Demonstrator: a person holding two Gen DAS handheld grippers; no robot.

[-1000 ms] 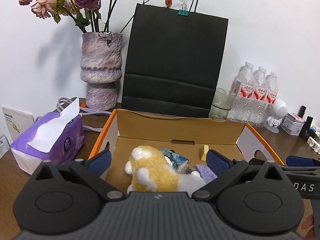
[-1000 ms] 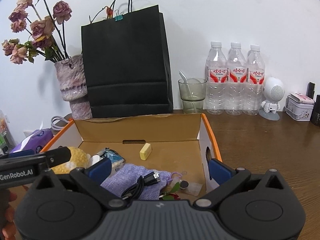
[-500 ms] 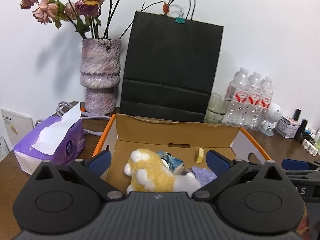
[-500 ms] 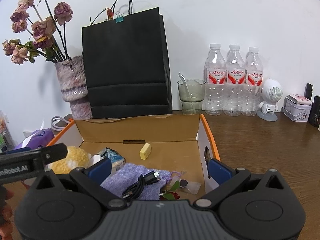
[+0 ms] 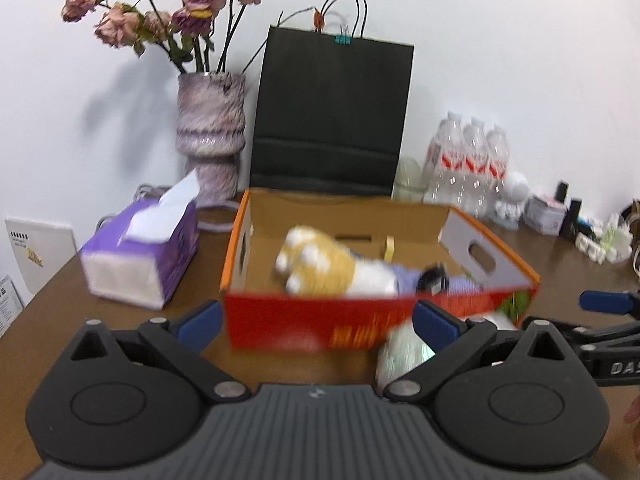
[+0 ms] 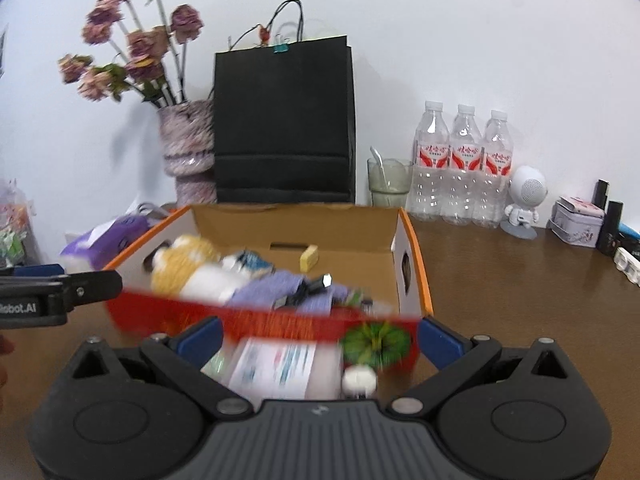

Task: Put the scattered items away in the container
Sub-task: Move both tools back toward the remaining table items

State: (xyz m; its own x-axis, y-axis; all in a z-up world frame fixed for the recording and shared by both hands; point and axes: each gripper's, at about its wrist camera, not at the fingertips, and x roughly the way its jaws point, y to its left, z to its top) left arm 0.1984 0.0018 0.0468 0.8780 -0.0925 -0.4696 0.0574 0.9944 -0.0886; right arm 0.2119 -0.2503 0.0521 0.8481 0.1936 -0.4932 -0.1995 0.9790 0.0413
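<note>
An open cardboard box (image 5: 352, 322) with a red front wall and orange rim stands on the brown table; it also shows in the right wrist view (image 6: 280, 326). Inside lie a yellow-and-white plush toy (image 5: 320, 266), a purple cloth (image 6: 276, 294), a black cable (image 6: 308, 290) and a small yellow block (image 6: 309, 258). In front of the box lie a white packet (image 6: 276, 368), a small white round object (image 6: 359, 380) and a pale green item (image 5: 402, 354). My left gripper (image 5: 316, 322) is open and empty before the box. My right gripper (image 6: 320, 338) is open over the packet.
A purple tissue box (image 5: 140, 250) sits left of the box. Behind stand a vase of dried roses (image 5: 210, 136), a black paper bag (image 5: 330, 114), a glass (image 6: 388, 182), three water bottles (image 6: 464, 164), a white figurine (image 6: 524, 202) and a small tin (image 6: 576, 226).
Both grippers have pulled back from above the box toward the table's near side. The box's red front wall and the items before it have come into view. Both views are motion-blurred.
</note>
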